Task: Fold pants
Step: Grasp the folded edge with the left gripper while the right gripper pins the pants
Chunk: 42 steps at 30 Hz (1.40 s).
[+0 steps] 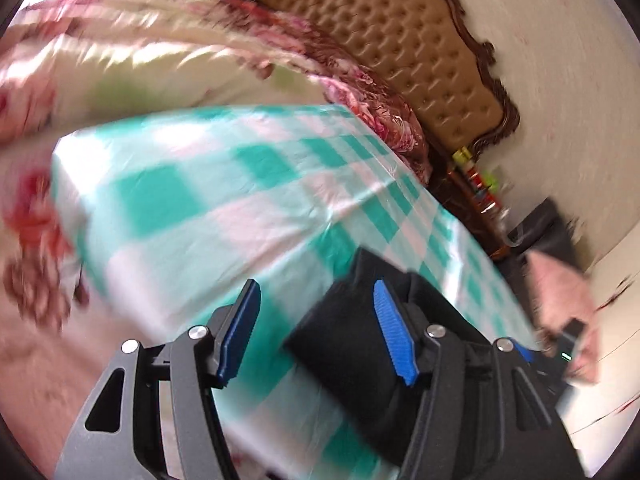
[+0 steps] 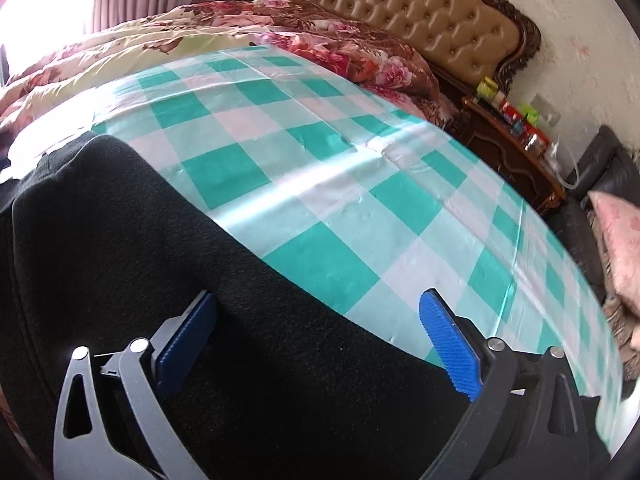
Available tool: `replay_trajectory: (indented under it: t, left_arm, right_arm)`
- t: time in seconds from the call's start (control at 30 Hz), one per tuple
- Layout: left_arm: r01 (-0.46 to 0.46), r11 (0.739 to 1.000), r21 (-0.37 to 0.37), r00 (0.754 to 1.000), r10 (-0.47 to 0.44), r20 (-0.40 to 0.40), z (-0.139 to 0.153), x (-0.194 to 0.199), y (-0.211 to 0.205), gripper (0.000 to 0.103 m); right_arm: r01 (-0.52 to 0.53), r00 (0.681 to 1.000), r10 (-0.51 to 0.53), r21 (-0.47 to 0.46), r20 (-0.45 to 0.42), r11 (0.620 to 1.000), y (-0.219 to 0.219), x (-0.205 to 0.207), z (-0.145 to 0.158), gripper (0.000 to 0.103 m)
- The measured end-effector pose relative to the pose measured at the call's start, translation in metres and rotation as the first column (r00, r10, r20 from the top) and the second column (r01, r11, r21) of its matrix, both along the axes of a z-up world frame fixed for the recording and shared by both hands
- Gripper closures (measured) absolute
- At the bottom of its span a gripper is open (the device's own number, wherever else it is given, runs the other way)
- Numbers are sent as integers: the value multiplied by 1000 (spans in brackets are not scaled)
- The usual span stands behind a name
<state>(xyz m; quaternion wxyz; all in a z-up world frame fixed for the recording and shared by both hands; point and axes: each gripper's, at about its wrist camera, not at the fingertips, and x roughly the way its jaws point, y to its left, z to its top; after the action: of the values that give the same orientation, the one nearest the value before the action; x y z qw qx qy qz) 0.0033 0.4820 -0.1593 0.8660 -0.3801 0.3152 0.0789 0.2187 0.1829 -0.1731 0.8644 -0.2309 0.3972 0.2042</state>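
Observation:
Black pants (image 2: 132, 264) lie on a teal and white checked sheet (image 2: 304, 152) spread over the bed. In the right wrist view my right gripper (image 2: 316, 336) is open, its blue pads wide apart just above the black cloth near its edge. In the blurred left wrist view my left gripper (image 1: 320, 332) is open over the sheet; a folded black part of the pants (image 1: 352, 344) lies by its right pad (image 1: 394, 332). The other gripper and the hand holding it (image 1: 576, 344) show at the right edge.
A floral quilt (image 2: 280, 28) is bunched at the head of the bed under a tufted headboard (image 2: 400, 8). A wooden nightstand (image 2: 516, 148) with small items stands to the right, then a dark sofa with a pink cushion (image 2: 620, 248).

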Motion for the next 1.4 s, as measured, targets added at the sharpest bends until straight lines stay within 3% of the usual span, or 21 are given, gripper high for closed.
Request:
replay_trajectory:
  t: [0.07, 0.17, 0.37, 0.4, 0.47, 0.57, 0.67, 0.77, 0.83, 0.93, 1.0, 1.07, 1.3, 1.4]
  left_arm:
    - [31, 994, -109, 999, -30, 13, -11, -18, -1, 45]
    - [61, 977, -203, 998, -56, 28, -22, -26, -8, 45]
    - [76, 976, -204, 997, -80, -10, -26, -2, -23, 56]
    - [60, 982, -180, 997, -68, -36, -25, 2, -25, 60]
    - [37, 991, -132, 996, -48, -79, -22, 4, -28, 78]
    - [32, 999, -24, 993, -35, -114, -10, 4, -35, 90]
    - [45, 995, 85, 991, -34, -126, 5, 5, -46, 94]
    - [55, 967, 249, 998, -55, -9, 38, 1, -65, 98]
    - [51, 960, 274, 999, -47, -20, 37, 2, -66, 96]
    - [29, 990, 135, 990, -11, -137, 1, 15, -45, 88]
    - [15, 996, 86, 992, -4, -124, -7, 10, -39, 80]
    - [22, 999, 26, 995, -19, -99, -8, 7, -36, 63]
    - [-16, 986, -165, 992, -5, -127, -18, -3, -35, 56]
    - [-21, 981, -195, 992, -5, -128, -20, 2, -39, 55]
  right_arm:
    - [0, 1000, 0, 6, -4, 1000, 0, 1, -1, 7]
    - [-1, 1000, 1, -12, 20, 1000, 3, -3, -1, 7]
    - [-2, 1000, 3, -19, 31, 1000, 4, -5, -1, 6]
    - [-2, 1000, 2, -16, 28, 1000, 3, -4, 0, 6]
    - [-2, 1000, 2, -13, 25, 1000, 3, -4, 0, 6]
    - [-6, 1000, 6, -8, 23, 1000, 2, -4, 0, 6]
    - [-6, 1000, 6, -1, 17, 1000, 1, -3, 0, 6]
    - [-6, 1000, 6, 1, 16, 1000, 1, -3, 0, 6]
    - [-6, 1000, 6, 0, 16, 1000, 1, -3, 0, 6]
    - [-6, 1000, 6, 2, 16, 1000, 1, -3, 0, 6]
    - [-7, 1000, 7, 3, 14, 1000, 1, -3, 0, 6]
    - [-7, 1000, 7, 1, 16, 1000, 1, -3, 0, 6]
    - [-7, 1000, 7, 2, 16, 1000, 1, -3, 0, 6]
    - [-7, 1000, 7, -2, 21, 1000, 1, -3, 0, 6]
